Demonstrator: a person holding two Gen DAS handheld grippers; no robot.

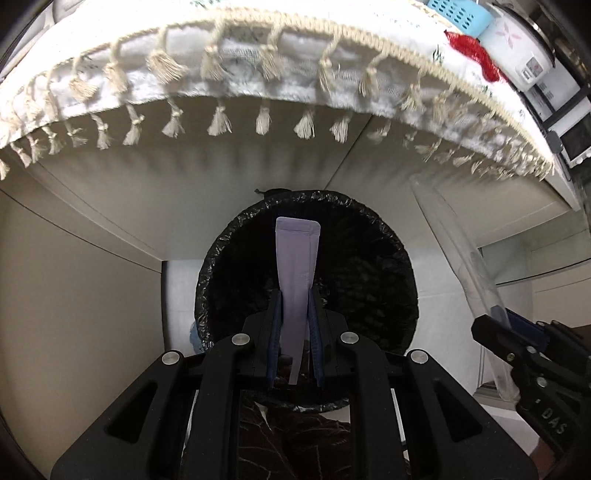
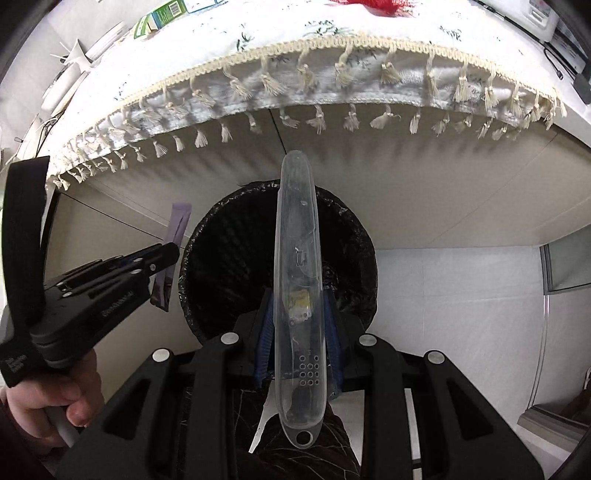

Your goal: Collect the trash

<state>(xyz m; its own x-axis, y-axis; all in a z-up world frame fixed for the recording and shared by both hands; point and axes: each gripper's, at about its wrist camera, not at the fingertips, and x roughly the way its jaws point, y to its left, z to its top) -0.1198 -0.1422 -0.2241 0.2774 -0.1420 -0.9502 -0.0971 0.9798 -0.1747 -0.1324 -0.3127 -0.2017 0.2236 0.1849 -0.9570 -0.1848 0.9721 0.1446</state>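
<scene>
My left gripper (image 1: 295, 306) is shut on a flat lilac sachet (image 1: 297, 258) and holds it upright over the mouth of a round bin lined with a black bag (image 1: 369, 280). My right gripper (image 2: 297, 306) is shut on a long clear plastic case (image 2: 299, 258) and holds it over the same bin (image 2: 229, 258). The right gripper shows at the right edge of the left wrist view (image 1: 498, 325) with the case (image 1: 461, 258). The left gripper (image 2: 162, 258) and sachet (image 2: 177, 225) show at the left of the right wrist view.
A table with a white fringed cloth (image 1: 258, 66) overhangs just above the bin. On it are red netting (image 1: 476, 55), a blue basket (image 1: 458, 14) and a white rice cooker (image 1: 517, 51). A green carton (image 2: 159, 18) lies on it too. White floor (image 2: 461, 314) lies to the right.
</scene>
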